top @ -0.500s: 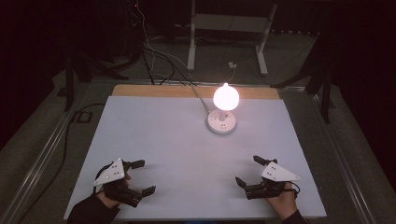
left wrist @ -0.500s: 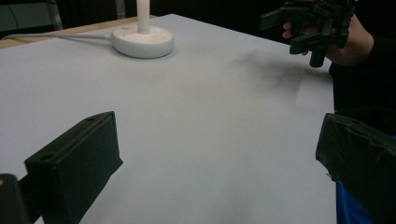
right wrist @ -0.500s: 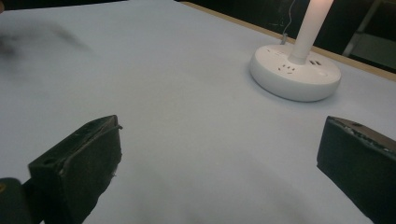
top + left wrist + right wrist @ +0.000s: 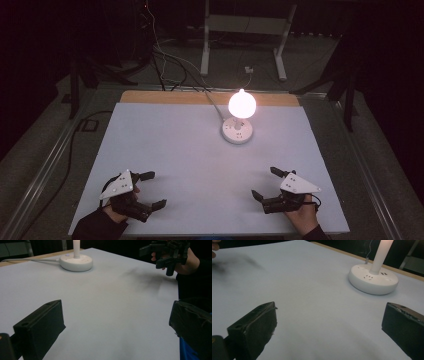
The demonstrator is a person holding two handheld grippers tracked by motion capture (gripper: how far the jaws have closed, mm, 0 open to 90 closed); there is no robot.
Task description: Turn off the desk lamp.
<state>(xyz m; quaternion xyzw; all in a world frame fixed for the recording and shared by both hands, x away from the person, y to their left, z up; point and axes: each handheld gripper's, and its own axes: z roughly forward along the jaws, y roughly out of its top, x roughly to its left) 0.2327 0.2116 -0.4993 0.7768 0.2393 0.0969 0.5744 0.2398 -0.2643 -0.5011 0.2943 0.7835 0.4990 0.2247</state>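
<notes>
Nothing moved; lamp [image 4: 76, 258] cropped above (left gripper view)

— What do your tools look like from above?
— Your left gripper [image 4: 147, 190] and right gripper [image 4: 266, 183] are both black, each topped by a pale grey three-cornered plate.
— And the jaws close up?
— Blocky black pads, each with a small round hole near its base.
— What are you wearing?
— Dark sleeves [image 4: 95, 229] down to the wrists.
</notes>
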